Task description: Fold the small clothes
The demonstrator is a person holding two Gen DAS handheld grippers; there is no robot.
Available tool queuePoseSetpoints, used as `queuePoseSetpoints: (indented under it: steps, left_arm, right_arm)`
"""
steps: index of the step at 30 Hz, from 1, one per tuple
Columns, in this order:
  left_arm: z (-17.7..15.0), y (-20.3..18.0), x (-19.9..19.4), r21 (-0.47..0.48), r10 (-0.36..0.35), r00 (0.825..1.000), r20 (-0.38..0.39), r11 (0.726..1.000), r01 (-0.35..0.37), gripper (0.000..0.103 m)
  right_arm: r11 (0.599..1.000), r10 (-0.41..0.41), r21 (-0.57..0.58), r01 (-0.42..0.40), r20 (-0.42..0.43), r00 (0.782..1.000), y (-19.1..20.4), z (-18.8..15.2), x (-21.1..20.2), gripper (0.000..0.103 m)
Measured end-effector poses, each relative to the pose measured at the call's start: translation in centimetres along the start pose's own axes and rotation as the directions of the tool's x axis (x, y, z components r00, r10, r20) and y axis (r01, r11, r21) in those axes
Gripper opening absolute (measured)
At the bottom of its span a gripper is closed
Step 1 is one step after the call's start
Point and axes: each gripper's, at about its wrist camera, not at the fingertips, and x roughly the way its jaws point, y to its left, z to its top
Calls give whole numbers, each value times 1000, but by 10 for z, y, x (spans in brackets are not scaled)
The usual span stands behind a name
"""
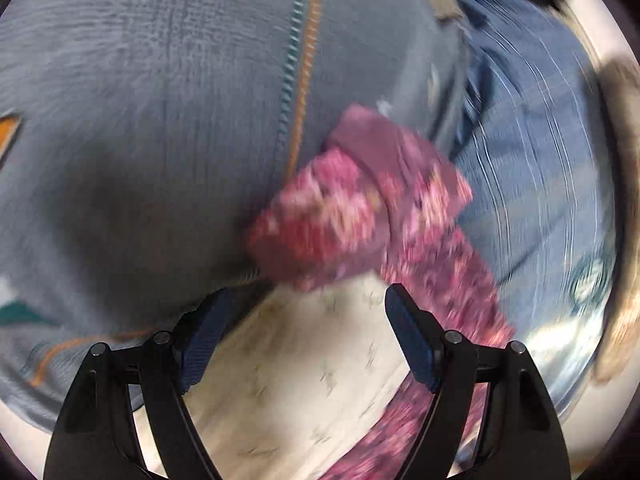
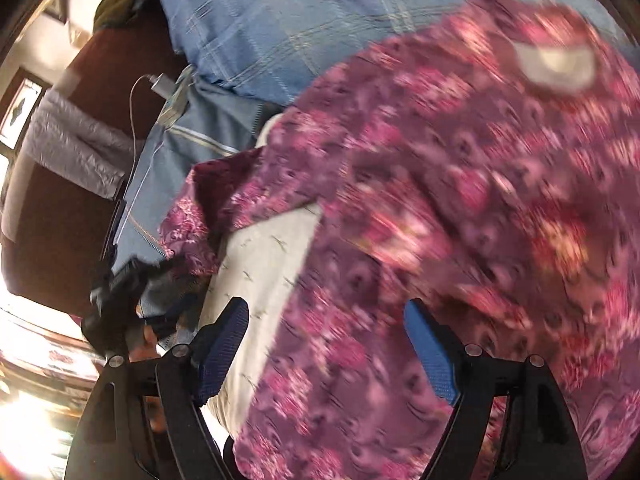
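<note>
A pink and purple floral garment (image 2: 460, 200) lies spread across most of the right wrist view, blurred by motion. A bunched, folded-over part of the floral garment (image 1: 340, 208) lies just ahead of my left gripper (image 1: 308, 294), which stands open and empty above a cream cloth (image 1: 300, 360) with small dark marks. My right gripper (image 2: 328, 305) is open too, hovering over the garment's edge where it meets the cream cloth (image 2: 264, 264); nothing is between its fingers. A dark blurred gripper (image 2: 120, 284), my left one, shows at the left of the right wrist view.
A grey-blue cover (image 1: 160, 120) with a teal and orange stitched stripe (image 1: 298, 80) lies under the clothes. A blue checked pillow (image 2: 280, 20) sits behind. A white charger (image 2: 160, 84) with its cable and a grey quilted cloth (image 2: 72, 144) lie to the left by dark brown furniture (image 2: 52, 248).
</note>
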Motion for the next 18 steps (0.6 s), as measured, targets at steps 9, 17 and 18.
queuePoseSetpoints:
  steps: [9, 17, 18]
  left_arm:
    - [27, -10, 27, -110, -83, 994, -71, 991, 75, 27]
    - [-14, -80, -2, 118, -177, 980, -95, 975, 187, 4]
    - [-18, -93, -7, 152, -187, 977, -98, 968, 201, 4]
  right_arm:
    - [999, 37, -24, -36, 42, 998, -13, -15, -18, 81]
    - [999, 47, 18, -50, 136, 990, -40, -30, -61, 81]
    - [999, 33, 24, -37, 153, 988, -44, -31, -68, 81]
